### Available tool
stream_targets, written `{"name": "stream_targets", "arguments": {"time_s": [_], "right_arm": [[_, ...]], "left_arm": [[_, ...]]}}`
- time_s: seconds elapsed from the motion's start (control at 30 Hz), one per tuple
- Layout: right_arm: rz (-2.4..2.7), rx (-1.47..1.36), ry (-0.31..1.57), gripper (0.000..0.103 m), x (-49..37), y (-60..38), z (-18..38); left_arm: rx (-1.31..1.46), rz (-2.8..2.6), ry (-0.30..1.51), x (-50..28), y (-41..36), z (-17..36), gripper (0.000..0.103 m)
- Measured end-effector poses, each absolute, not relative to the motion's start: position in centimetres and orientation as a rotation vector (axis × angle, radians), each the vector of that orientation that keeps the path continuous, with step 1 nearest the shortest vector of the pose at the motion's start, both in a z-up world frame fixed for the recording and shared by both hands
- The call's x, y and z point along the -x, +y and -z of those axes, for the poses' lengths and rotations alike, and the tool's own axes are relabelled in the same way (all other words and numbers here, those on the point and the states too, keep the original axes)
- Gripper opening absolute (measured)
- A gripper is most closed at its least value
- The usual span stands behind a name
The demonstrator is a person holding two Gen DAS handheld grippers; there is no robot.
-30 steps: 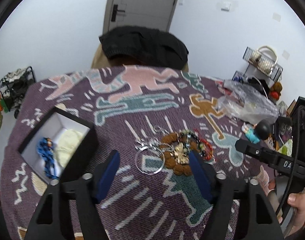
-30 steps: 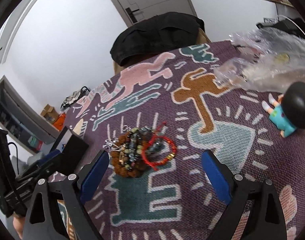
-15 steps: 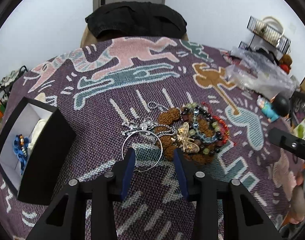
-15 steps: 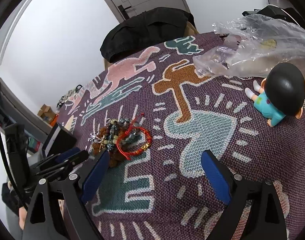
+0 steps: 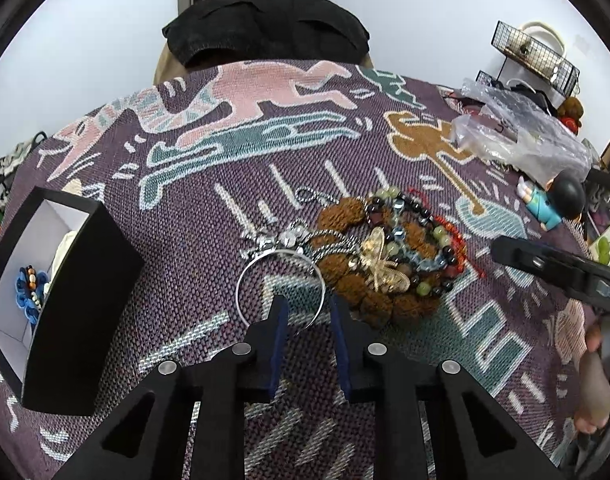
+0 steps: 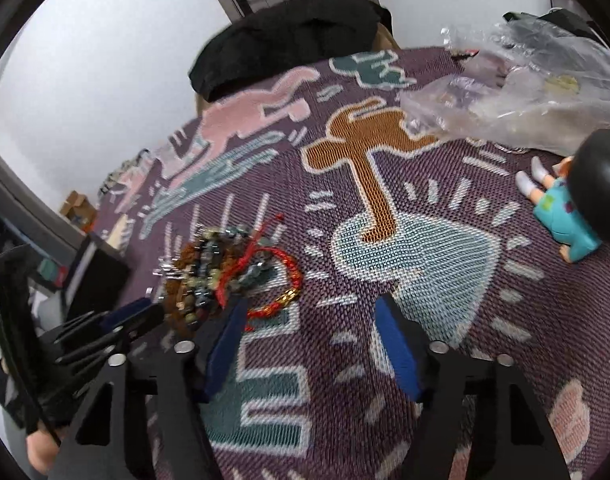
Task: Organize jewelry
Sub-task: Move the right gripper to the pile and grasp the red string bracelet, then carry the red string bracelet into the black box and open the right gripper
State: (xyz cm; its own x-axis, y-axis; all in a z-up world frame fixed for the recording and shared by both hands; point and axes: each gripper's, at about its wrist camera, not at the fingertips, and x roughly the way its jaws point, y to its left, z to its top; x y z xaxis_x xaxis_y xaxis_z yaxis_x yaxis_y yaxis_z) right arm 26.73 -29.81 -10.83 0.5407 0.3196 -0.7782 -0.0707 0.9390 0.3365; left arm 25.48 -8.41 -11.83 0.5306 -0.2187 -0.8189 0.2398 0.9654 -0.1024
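A pile of jewelry point(image 5: 385, 256) lies on the patterned cloth: brown seed beads, dark and green bead bracelets, a red cord bracelet point(image 6: 281, 304) and a gold dragonfly brooch point(image 5: 379, 264). A thin silver bangle point(image 5: 245, 280) lies at the pile's left side. My left gripper point(image 5: 307, 314) stands low over the bangle's near rim; that rim lies between the closing jaws, and a gap still shows beside it. My right gripper point(image 6: 311, 308) hovers just right of the pile point(image 6: 209, 272), its jaws closing on nothing, the red bracelet beside its left fingertip.
A black box point(image 5: 85, 300) with a white inside holds a blue beaded piece point(image 5: 27, 292) at the left. A toy figure point(image 6: 573, 204) and a clear plastic bag point(image 6: 525, 92) lie to the right. A black garment point(image 5: 265, 28) drapes over the far edge.
The left gripper came down to the silver bangle and its jaws narrowed around the near rim. The right gripper sank toward the cloth and its jaws drew in.
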Motion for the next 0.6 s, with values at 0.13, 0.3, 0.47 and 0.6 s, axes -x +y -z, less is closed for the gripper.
{"name": "stream_targets", "arguments": {"time_s": [0.13, 0.3, 0.47, 0.6], "right_arm": [[-0.192, -0.222, 0.99, 0.061, -28.2, -28.8, 11.4], [-0.152, -0.138, 1.005, 0.052, -29.9, -27.3, 11.6], [-0.132, -0.049, 1.013, 0.039, -30.5, -26.2, 11.7], [-0.135, -0.005, 1.016, 0.028, -30.3, -26.0, 11.8]], "left_arm": [[-0.05, 0.271, 0.967, -25.5, -8.7, 12.2, 0.023], [-0.052, 0.265, 0.963, -26.0, -8.7, 12.3, 0.003], [0.01, 0.28, 0.956, -26.1, -7.6, 11.7, 0.002], [0.045, 0.292, 0.921, -25.6, -6.9, 10.3, 0.002]]}}
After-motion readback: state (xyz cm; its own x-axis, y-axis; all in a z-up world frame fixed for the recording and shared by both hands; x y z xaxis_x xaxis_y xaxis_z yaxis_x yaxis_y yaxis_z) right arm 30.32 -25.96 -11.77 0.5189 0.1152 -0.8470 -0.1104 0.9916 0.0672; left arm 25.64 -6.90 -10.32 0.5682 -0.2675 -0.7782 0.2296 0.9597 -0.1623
